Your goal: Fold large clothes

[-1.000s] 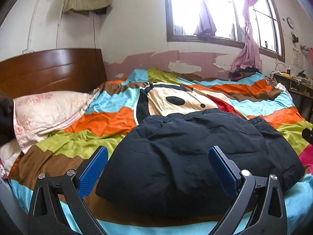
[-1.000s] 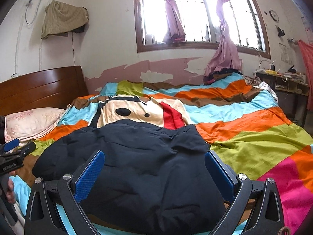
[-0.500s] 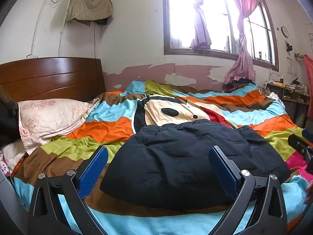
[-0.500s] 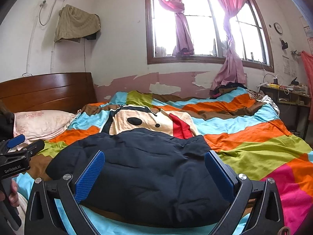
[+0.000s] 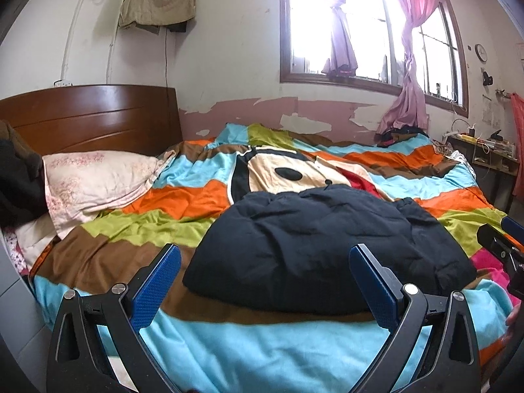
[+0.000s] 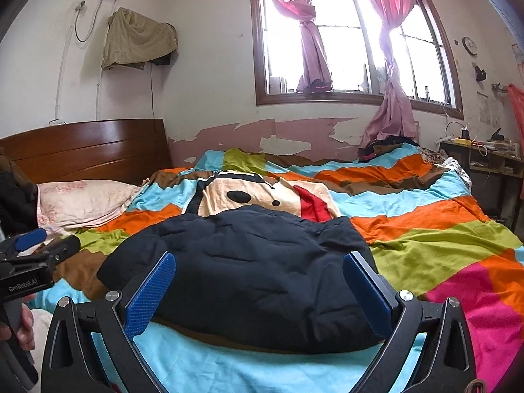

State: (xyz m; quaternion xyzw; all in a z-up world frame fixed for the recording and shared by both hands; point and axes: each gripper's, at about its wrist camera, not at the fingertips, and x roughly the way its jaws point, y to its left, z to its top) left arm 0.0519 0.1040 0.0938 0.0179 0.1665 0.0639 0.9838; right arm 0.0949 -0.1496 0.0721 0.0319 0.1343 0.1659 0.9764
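Here, your left tool and right tool hover spread, empty; grip the puffy coat shallowly and layers may slip.

Left gripper and right gripper: black forked frames, silver screws, textured blue pads; white "GenRobot.AI" lettering on left housing.
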